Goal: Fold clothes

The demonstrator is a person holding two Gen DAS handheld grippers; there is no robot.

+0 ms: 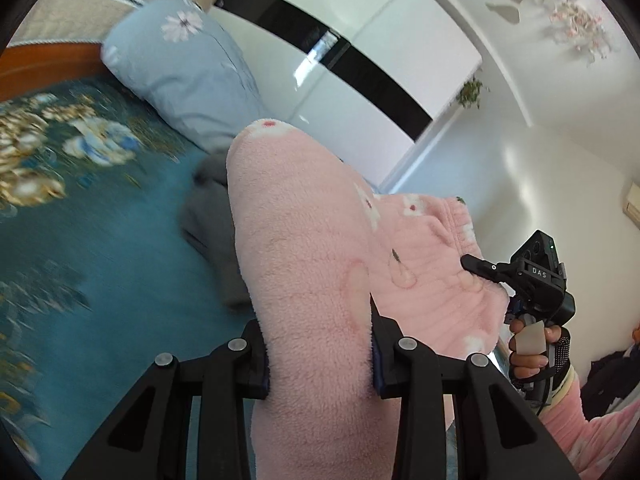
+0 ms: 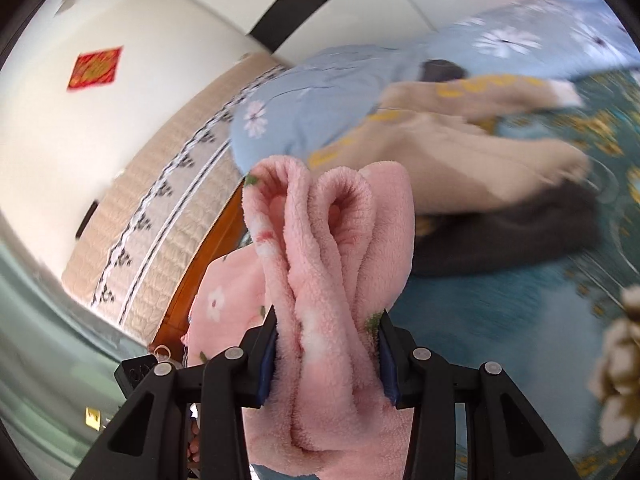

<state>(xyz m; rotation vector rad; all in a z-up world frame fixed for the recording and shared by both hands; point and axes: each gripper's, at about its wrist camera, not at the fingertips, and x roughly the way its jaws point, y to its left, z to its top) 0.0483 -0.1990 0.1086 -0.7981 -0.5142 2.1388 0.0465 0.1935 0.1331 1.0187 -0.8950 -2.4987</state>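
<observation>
A pink fleece garment (image 1: 304,216) with small white flowers hangs lifted above the bed, stretched between both grippers. My left gripper (image 1: 318,344) is shut on a thick fold of it, both pads pressing the fleece. In the right wrist view the same pink garment (image 2: 332,240) is bunched in several folds, and my right gripper (image 2: 328,332) is shut on them. The right gripper (image 1: 478,266) also shows in the left wrist view, held by a hand (image 1: 528,352) and pinching the garment's far edge. Part of the left gripper's body (image 2: 136,372) appears at the lower left of the right wrist view.
Below lies a bed with a teal floral cover (image 1: 100,240). A grey garment (image 1: 208,216) lies on it beside a light blue pillow (image 1: 188,76). A beige garment (image 2: 472,148) lies over a dark one (image 2: 500,240). A wooden, padded headboard (image 2: 160,216) and white walls stand behind.
</observation>
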